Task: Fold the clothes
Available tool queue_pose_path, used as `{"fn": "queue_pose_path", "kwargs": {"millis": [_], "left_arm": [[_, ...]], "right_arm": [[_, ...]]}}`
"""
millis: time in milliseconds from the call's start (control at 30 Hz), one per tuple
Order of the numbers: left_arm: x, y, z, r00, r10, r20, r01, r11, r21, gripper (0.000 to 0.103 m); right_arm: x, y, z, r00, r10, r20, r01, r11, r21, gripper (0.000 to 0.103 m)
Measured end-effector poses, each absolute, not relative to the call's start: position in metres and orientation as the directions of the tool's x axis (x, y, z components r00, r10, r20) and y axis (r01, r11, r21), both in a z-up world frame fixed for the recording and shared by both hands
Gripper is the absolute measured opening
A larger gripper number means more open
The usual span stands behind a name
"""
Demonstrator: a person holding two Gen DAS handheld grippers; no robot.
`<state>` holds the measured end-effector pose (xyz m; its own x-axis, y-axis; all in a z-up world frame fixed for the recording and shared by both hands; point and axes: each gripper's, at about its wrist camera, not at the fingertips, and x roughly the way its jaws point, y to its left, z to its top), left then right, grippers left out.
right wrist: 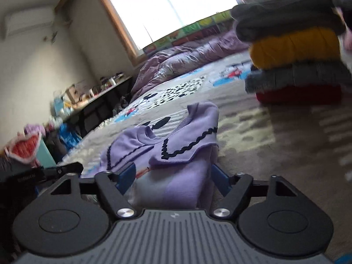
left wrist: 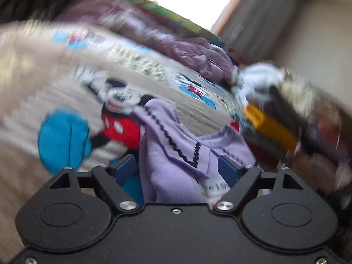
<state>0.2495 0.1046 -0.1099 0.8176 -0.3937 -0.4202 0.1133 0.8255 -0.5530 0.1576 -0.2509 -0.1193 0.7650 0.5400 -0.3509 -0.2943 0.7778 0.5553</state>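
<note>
A lilac top [left wrist: 167, 151] with black wavy trim on its collar lies bunched on a cartoon-print blanket [left wrist: 66, 83]. My left gripper [left wrist: 177, 166] is open, its blue pads [left wrist: 125, 168] on either side of the bundle without pressing it. The right wrist view shows the same lilac top [right wrist: 182, 154] from its other side, collar flap on top. There my right gripper [right wrist: 172, 176] is open too. Its blue pads [right wrist: 220, 179] flank the folded cloth, with a little room at each side. The left wrist view is blurred.
A stack of folded clothes [right wrist: 294, 50], grey, yellow, grey and red, stands on the blanket [right wrist: 253, 121] to the right; it shows blurred as the stack [left wrist: 272, 125]. A purple quilt [right wrist: 187, 59] lies under the window. A cluttered low table [right wrist: 99, 92] lines the left wall.
</note>
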Motion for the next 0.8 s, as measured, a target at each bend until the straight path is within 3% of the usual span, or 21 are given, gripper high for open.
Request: {"fn": "queue_pose_path", "kwargs": {"millis": [167,367,667,800], "left_arm": [[0.273,0.12,-0.128,0.793,-0.452,-0.407,0.008,0.677,-0.736,0.083],[0.3,0.102,-0.144,0.737,-0.484,-0.472,-0.016,0.685,-0.728,0.081],[0.317,0.08,-0.147,0.734,-0.461,-0.499,-0.005,0.731,-0.683,0.076],[0.313,0.081,-0.15,0.731,-0.474,-0.491,-0.011,0.711,-0.703,0.054]], "right_arm": [[0.185,-0.264,-0.137,0.75,0.574,-0.328,-0.192,0.664,0.723,0.087],[0.219,-0.258,-0.163,0.695,0.612,-0.376,-0.124,0.618,0.776,0.09],[0.238,-0.23,-0.167,0.651,0.633,-0.419,-0.206,0.679,0.705,0.091],[0.235,-0.229,-0.166,0.652,0.636,-0.412,-0.213,0.676,0.706,0.078]]}}
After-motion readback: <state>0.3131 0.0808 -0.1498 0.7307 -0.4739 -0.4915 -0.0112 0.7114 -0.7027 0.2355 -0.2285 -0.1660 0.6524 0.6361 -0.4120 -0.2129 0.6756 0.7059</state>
